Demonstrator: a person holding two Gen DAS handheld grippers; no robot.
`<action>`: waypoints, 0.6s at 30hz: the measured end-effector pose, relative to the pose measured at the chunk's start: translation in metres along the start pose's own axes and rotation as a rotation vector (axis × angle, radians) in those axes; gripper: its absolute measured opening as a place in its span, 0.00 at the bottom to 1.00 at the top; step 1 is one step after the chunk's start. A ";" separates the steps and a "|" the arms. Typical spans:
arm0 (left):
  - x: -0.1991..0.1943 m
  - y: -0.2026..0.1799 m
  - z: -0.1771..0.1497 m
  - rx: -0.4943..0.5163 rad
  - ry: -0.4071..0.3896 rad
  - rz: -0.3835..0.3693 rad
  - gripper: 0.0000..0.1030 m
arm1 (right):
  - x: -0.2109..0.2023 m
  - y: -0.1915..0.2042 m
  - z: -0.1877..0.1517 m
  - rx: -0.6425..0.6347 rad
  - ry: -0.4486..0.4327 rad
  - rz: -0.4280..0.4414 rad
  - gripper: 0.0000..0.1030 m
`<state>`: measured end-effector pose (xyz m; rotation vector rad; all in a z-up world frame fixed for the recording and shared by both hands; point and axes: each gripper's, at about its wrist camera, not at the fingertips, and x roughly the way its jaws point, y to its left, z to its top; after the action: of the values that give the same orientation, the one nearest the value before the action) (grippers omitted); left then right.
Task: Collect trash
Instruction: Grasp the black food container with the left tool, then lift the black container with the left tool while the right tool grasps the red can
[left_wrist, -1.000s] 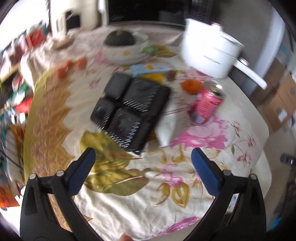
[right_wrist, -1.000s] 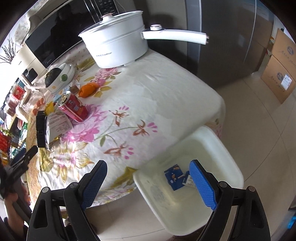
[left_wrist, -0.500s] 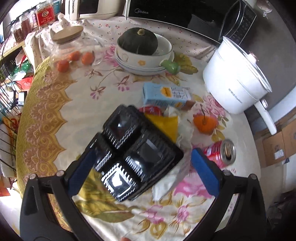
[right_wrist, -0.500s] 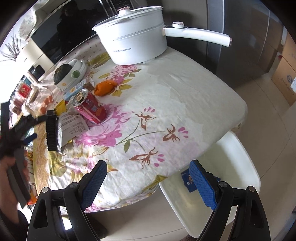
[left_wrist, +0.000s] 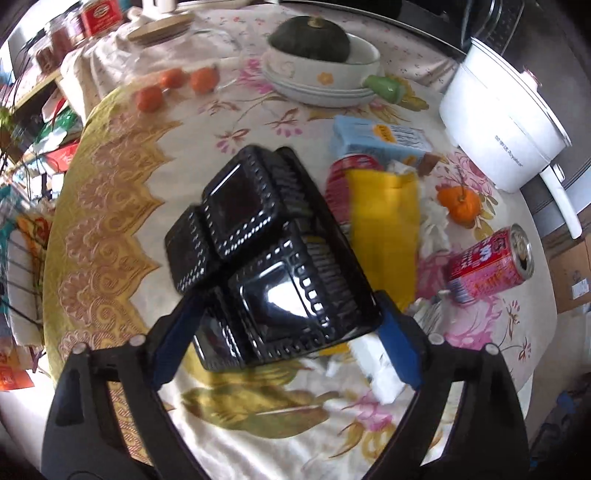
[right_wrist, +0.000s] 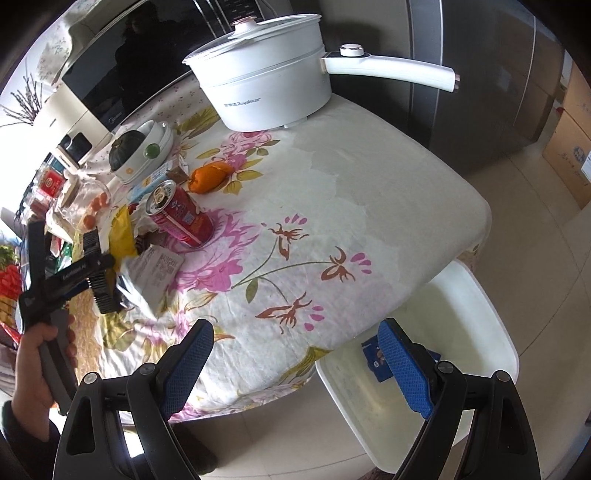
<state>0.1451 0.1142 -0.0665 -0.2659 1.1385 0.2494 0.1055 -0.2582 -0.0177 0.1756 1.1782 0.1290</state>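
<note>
Black plastic tray (left_wrist: 266, 266) lies upside down near the left edge of the flowered tabletop (left_wrist: 110, 221), its near end between the blue pads of my left tongs (left_wrist: 284, 343), whose jaws are closing around it. Beside it sit a yellow wrapper (left_wrist: 384, 229) and a red can (left_wrist: 487, 266) on its side. My right tongs (right_wrist: 295, 362) hang open off the near edge, above a white bin (right_wrist: 480, 332) on the floor.

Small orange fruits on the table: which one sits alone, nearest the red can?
The orange fruit with a stem, between the white pot and red can; the other three cluster far across.
</note>
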 end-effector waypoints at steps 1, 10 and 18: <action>0.000 0.007 -0.004 -0.001 -0.004 0.003 0.85 | 0.001 0.002 -0.001 -0.003 0.004 0.003 0.89; -0.033 0.031 -0.020 0.087 -0.115 0.002 0.60 | 0.011 0.024 -0.009 -0.044 0.029 0.012 0.89; -0.046 0.061 -0.032 0.018 -0.167 -0.111 0.59 | 0.015 0.038 -0.009 -0.061 0.028 0.011 0.89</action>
<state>0.0793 0.1581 -0.0416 -0.2858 0.9576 0.1597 0.1026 -0.2171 -0.0268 0.1266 1.1995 0.1776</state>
